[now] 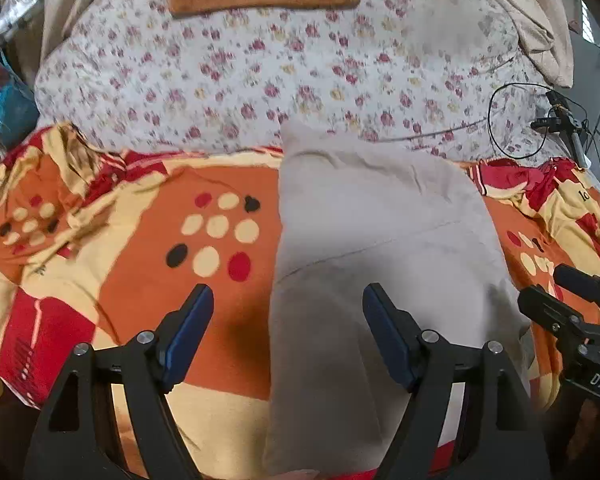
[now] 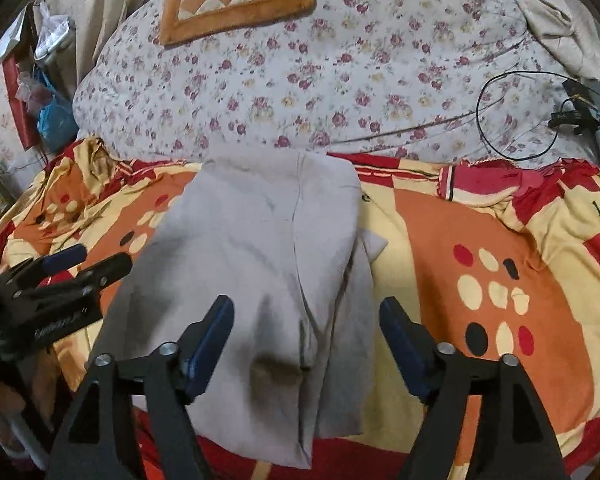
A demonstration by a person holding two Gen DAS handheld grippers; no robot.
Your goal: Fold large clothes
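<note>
Grey folded garment (image 2: 260, 264) lies flat on my orange spotted blanket (image 2: 452, 248), under and ahead of both tongs. My right tongs (image 2: 306, 312) hang spread above it, pinching nothing; my left tongs (image 1: 288, 300) are spread too, straddling its left edge. Beyond lies a flowered quilt (image 1: 260, 72).

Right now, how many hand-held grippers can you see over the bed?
2. The left hand-held gripper hangs open over the left edge of the folded grey garment. The right hand-held gripper hangs open over the garment's near end. Neither holds anything.
</note>
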